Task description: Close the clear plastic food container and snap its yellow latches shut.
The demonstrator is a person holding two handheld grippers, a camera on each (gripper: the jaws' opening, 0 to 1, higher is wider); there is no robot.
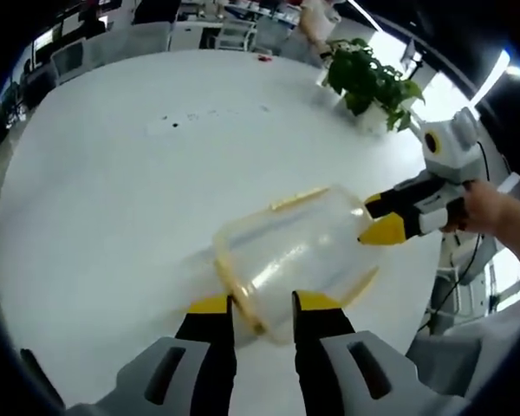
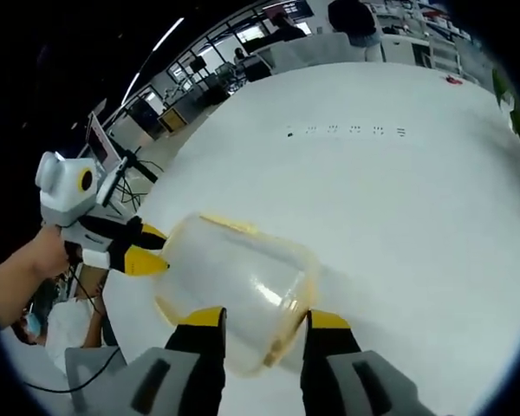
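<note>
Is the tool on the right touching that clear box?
Touching: in the left gripper view, the right tool's yellow tips press against the clear container's wall.

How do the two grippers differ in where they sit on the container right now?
The left gripper straddles the container's yellow-trimmed rim, one jaw on each side of it. The right gripper sits at the opposite end, over the clear rounded body, and in the left gripper view its yellow tips meet the container's far side. Whether either pair is clamped tight is unclear. Both have black jaws with yellow tips, and both meet the container over the white table.
</note>
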